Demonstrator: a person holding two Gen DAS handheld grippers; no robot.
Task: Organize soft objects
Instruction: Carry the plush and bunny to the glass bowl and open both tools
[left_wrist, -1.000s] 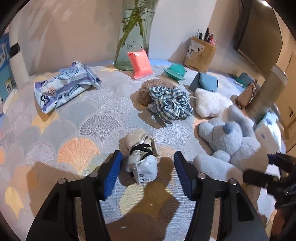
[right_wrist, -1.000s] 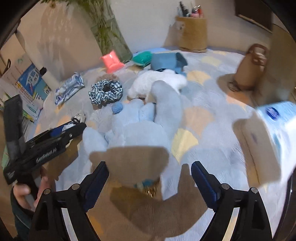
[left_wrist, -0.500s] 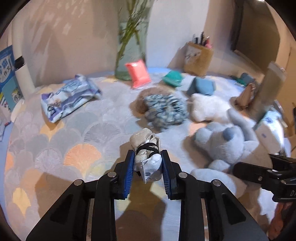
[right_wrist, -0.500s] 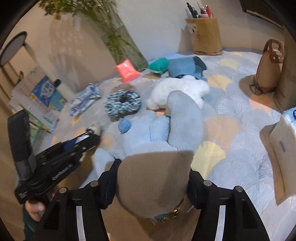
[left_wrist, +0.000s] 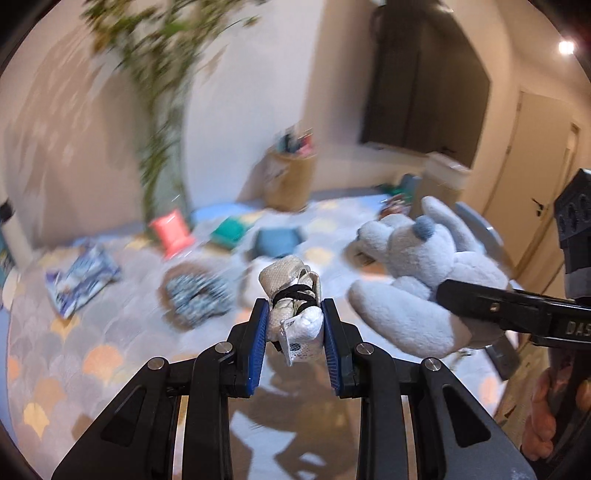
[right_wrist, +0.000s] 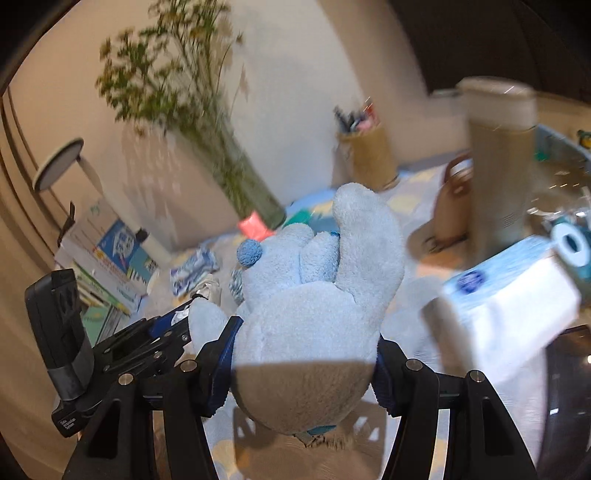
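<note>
Soft objects are being handled two at a time here: a small cream bundle (left_wrist: 293, 314) tied with black cord is sitting at the centre of the left wrist frame, pinched between the blue pads of the left claw (left_wrist: 293, 334), which is closed to the bundle's width. At the right of that frame the blue plush toy (left_wrist: 413, 280) is hanging in the air, and in the right wrist view the right claw (right_wrist: 304, 363) is closed on the toy's body (right_wrist: 317, 295), the jaws squeezing into the fur at lower centre. Both items are appearing clear of the patterned desk (left_wrist: 74, 332), though motion blur is making the gap hard to judge.

Judging by the scene, the sorting is only getting started. A checked scrunchie (left_wrist: 195, 295), a wipes pack (left_wrist: 79, 273), a pink pouch (left_wrist: 171, 230) and teal and blue fabric pieces (left_wrist: 255, 236) are lying scattered across the middle left of the frame. No bin or gathering spot is showing, so where the two held items are heading cannot be told.
</note>
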